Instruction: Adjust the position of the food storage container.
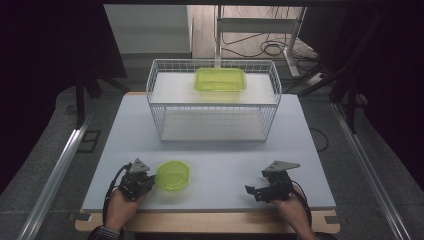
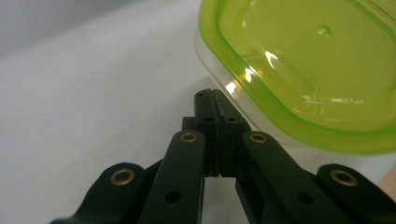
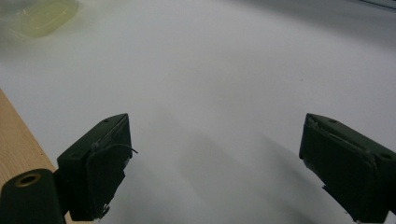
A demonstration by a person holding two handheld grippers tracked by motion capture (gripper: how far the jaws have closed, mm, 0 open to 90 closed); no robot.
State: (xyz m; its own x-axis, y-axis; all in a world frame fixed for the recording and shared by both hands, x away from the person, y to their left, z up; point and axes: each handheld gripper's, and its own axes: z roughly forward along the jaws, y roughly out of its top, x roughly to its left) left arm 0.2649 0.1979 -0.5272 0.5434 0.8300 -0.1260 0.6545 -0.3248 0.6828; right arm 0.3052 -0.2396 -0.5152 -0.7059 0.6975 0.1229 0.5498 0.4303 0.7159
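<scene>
My left gripper (image 1: 151, 178) sits near the front edge of the counter (image 1: 220, 150), its jaws brought fully together with nothing between them. Seen from the left gripper view, the closed tips (image 2: 215, 100) rest against the clear rim of the green lid (image 2: 308, 70), touching its edge without clamping it. The green lid (image 1: 173, 175) lies flat on the counter, just beside my left gripper on the side toward my right gripper.

My right gripper (image 1: 252, 190) is well apart from the lid, near the same front edge. Its jaws stand wide apart, bare counter between them (image 3: 215, 154); they hold nothing.

Beyond the lid, across the counter's middle, stands a white wire basket (image 1: 212, 100). On its upper level, farthest from the lid, rests a green rectangular container (image 1: 220, 79).
</scene>
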